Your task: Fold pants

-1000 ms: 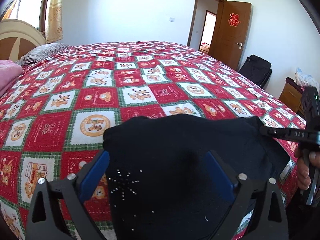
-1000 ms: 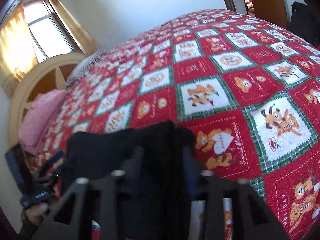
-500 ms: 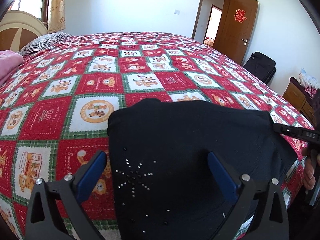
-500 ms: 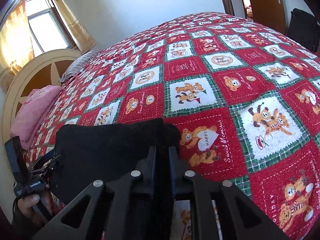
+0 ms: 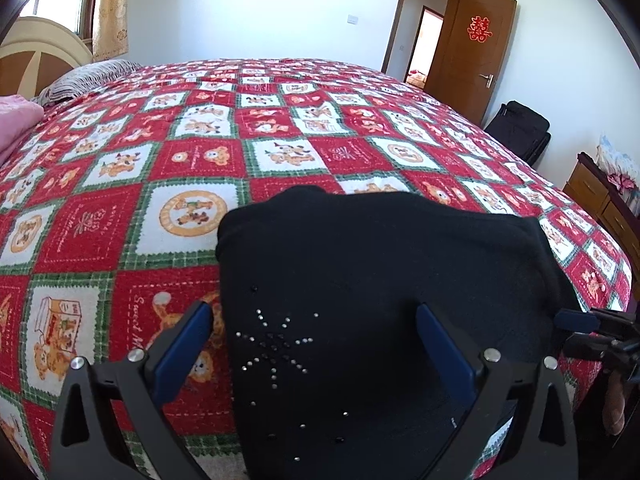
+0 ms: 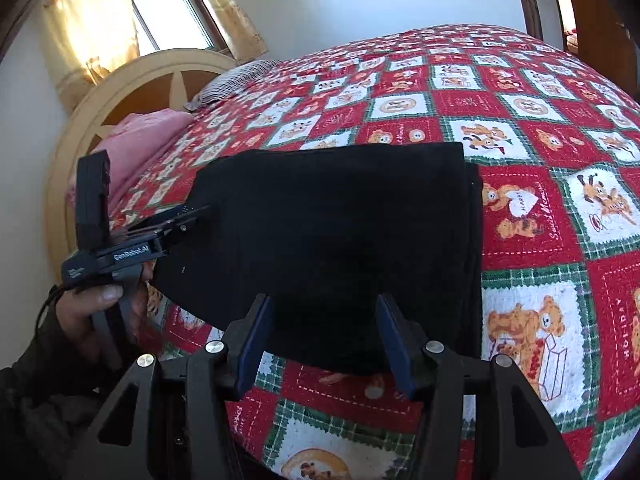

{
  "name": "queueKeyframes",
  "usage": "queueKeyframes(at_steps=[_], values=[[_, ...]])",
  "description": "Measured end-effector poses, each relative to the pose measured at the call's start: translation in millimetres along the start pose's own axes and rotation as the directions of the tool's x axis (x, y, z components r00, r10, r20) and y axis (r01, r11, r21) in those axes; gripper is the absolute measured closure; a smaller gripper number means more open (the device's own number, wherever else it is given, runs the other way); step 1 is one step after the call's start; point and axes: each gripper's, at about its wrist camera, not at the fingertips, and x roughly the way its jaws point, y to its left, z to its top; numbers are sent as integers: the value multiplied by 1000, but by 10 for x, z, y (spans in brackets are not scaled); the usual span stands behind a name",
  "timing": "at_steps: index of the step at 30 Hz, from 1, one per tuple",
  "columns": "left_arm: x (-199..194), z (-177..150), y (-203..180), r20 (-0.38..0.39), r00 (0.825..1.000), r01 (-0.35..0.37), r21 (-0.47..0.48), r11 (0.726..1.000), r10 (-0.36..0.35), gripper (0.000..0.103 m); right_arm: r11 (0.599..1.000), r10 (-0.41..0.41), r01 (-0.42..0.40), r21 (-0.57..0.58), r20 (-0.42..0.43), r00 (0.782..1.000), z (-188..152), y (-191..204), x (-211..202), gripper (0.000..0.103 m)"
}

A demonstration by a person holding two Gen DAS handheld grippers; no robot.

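Note:
The black pants (image 5: 384, 280) lie folded into a flat rectangle on the bed, with a rhinestone star near their left end; they also show in the right wrist view (image 6: 336, 232). My left gripper (image 5: 312, 320) is open and empty, its jaws spread just above the pants' near left part. My right gripper (image 6: 324, 320) is open and empty, its jaws spread over the pants' near edge. The left gripper also shows in the right wrist view (image 6: 196, 214) at the pants' left edge. The right gripper shows in the left wrist view (image 5: 576, 320) at their right end.
The bed carries a red, white and green bear-print quilt (image 5: 200, 160). A pink blanket (image 6: 140, 140) and a striped pillow (image 5: 88, 80) lie by the headboard (image 6: 132, 88). A black bag (image 5: 520, 128), a wooden door (image 5: 472, 48) and a wooden cabinet (image 5: 600, 196) stand to the right.
My right gripper has opened, let go of the pants' corner and drawn back. The pants now lie flat on the quilt. My left gripper stays open and has lifted slightly.

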Motion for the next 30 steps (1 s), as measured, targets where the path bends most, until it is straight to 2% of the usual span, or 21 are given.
queueKeyframes(at_steps=[3, 5, 8, 10, 12, 13, 16, 18, 20, 23, 25, 27, 30], values=[[-50, -2, 0, 7, 1000, -8, 2, 1000, 8, 0, 997, 49, -49, 58, 3, 999, 22, -85, -26, 48], [-120, 15, 2, 25, 999, -30, 11, 999, 30, 0, 997, 40, -40, 62, 4, 999, 73, -38, -63, 48], [-227, 77, -28, 59, 998, -29, 9, 1000, 28, 0, 999, 30, -31, 24, 39, 999, 211, 125, -149, 47], [-255, 89, -77, 62, 998, -16, 21, 1000, 15, 0, 997, 72, -72, -9, 55, 996, 383, 234, -119, 47], [-255, 43, -146, 48, 999, -2, 49, 999, 0, 0, 993, 117, -116, -8, 72, 991, 577, 256, 3, 47], [-240, 20, -168, 40, 999, 1, 58, 998, -4, 0, 993, 121, -122, 6, 79, 990, 639, 232, 64, 42], [-122, -88, -233, -8, 1000, -3, 104, 995, 3, 0, 983, 141, -145, 108, 43, 989, 813, 37, 349, 39], [-70, -135, -238, -15, 1000, -16, 127, 992, 18, 0, 980, 87, -86, 180, 4, 996, 856, -155, 531, 39], [-78, -131, -219, -11, 1000, -10, 121, 993, 12, 0, 967, 122, -124, 222, 23, 992, 841, -267, 540, 39], [-134, -93, -167, -6, 1000, -17, 105, 994, 18, 0, 972, 111, -117, 204, 40, 993, 815, -250, 401, 39], [-208, -73, -104, 25, 999, -42, 89, 995, 40, 0, 974, 105, -117, 197, 68, 992, 761, -269, 246, 39], [-262, -35, -8, 49, 997, -70, 56, 996, 67, 0, 979, 60, -76, 187, 90, 994, 692, -320, 90, 39], [-251, 21, 133, 51, 997, -56, -9, 998, 56, 0, 983, -4, -15, 185, 103, 995, 590, -434, -85, 39]])
